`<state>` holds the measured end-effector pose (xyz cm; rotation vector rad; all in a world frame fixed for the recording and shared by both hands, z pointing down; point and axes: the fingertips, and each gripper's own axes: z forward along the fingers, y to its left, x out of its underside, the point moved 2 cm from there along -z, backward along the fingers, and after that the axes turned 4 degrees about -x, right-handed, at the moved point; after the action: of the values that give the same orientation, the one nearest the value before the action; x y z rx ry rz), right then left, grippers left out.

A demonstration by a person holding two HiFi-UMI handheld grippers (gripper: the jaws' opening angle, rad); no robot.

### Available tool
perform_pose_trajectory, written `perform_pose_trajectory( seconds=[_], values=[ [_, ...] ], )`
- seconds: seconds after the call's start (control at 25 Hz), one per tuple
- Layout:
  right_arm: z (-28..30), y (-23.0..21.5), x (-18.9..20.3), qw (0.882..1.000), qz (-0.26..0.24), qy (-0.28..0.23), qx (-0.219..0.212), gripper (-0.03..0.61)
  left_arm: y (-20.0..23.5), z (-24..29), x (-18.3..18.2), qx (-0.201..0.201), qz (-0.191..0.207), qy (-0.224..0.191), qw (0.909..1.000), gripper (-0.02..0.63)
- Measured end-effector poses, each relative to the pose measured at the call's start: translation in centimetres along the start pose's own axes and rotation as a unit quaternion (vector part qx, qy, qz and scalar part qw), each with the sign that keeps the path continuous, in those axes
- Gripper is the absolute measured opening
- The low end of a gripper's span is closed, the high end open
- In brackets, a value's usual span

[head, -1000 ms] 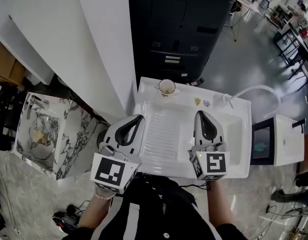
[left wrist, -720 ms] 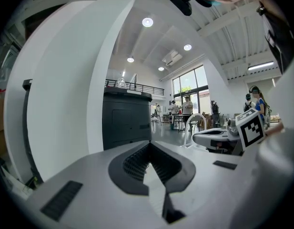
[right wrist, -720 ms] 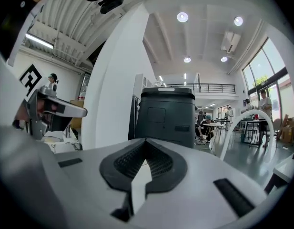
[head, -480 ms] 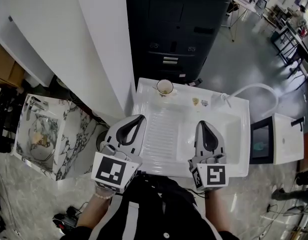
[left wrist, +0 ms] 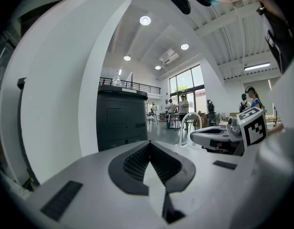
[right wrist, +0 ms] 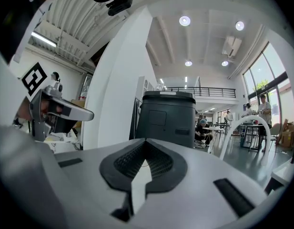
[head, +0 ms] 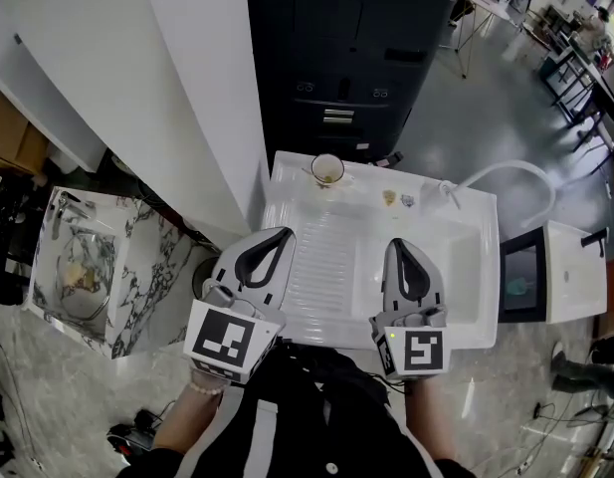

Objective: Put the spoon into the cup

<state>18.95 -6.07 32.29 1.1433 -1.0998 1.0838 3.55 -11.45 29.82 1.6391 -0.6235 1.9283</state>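
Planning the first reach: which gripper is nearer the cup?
Left, narrowly. In the head view the left gripper sits below-left of the cup; the right gripper is below-right, slightly farther off.

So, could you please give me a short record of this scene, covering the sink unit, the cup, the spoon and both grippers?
surface: white sink unit, with a ribbed drainboard in the middle and a basin to its right
cup: cup, upright at the far edge, behind the drainboard
spoon: cannot be made out in any view
tap: white arched tap at the far right corner
left gripper: left gripper, jaws together, nothing between them
right gripper: right gripper, jaws together, nothing between them
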Motion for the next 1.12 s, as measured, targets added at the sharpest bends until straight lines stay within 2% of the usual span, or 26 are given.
perform_pose_trajectory(
  seconds=[1.12],
  values=[
    [0.76,0.59,0.14,1.0,-0.007,0.015,-0.013,0.002,0.07,-0.06,0.33,-0.004,-0.002,0.003,1.0,0.0]
  ],
)
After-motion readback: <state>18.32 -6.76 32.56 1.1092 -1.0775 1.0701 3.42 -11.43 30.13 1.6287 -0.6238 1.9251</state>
